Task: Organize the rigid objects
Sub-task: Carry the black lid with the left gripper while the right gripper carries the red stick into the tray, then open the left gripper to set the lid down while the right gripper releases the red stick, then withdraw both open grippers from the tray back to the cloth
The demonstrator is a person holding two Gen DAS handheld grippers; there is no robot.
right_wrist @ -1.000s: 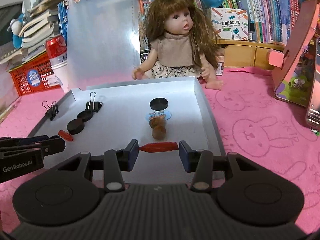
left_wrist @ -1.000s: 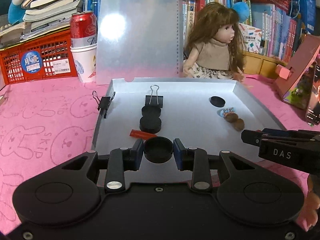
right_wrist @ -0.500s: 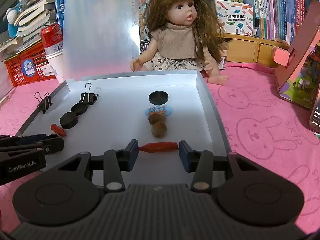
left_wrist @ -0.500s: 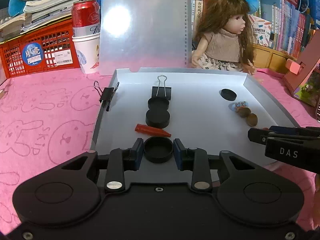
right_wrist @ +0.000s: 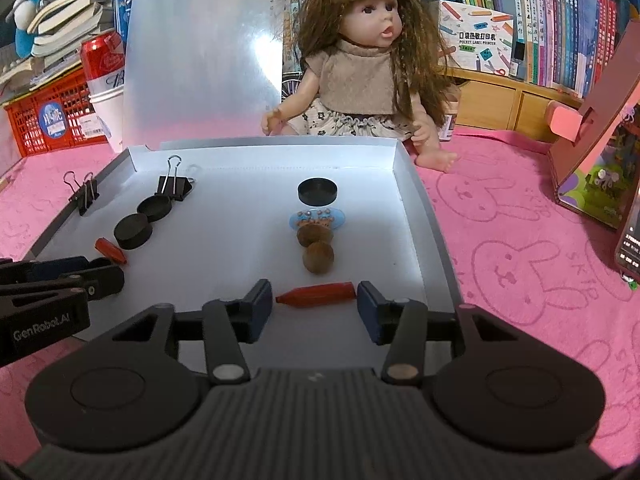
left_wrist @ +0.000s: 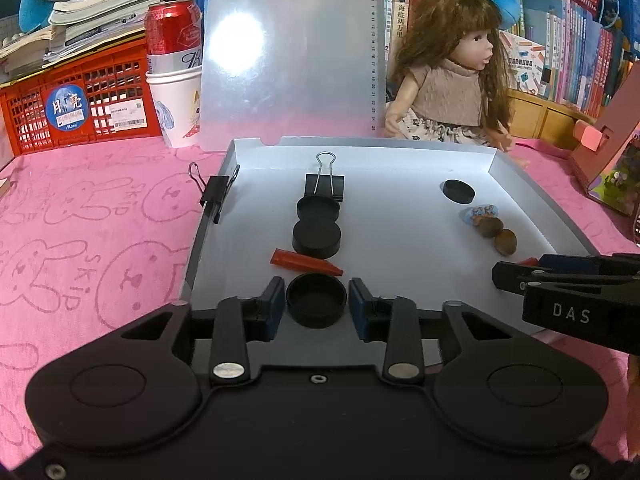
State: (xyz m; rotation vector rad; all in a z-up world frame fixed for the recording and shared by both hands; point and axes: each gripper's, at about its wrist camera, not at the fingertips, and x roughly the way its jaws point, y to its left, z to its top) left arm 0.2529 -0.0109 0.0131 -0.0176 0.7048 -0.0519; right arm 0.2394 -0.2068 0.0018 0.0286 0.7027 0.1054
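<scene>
A long-haired doll (right_wrist: 360, 76) is seated on the pink bunny-print cloth (right_wrist: 520, 216). A translucent sheet (left_wrist: 288, 52) is stood upright beside it. A red can (left_wrist: 173, 36) is set in a white paper cup (left_wrist: 176, 108), next to a red crate (left_wrist: 76, 100) loaded with books. Bookshelves (right_wrist: 560, 20) are located behind.

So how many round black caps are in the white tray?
4. One cap sits between the left hand-held gripper fingers, two line up below the binder clip, one sits far right.
</scene>
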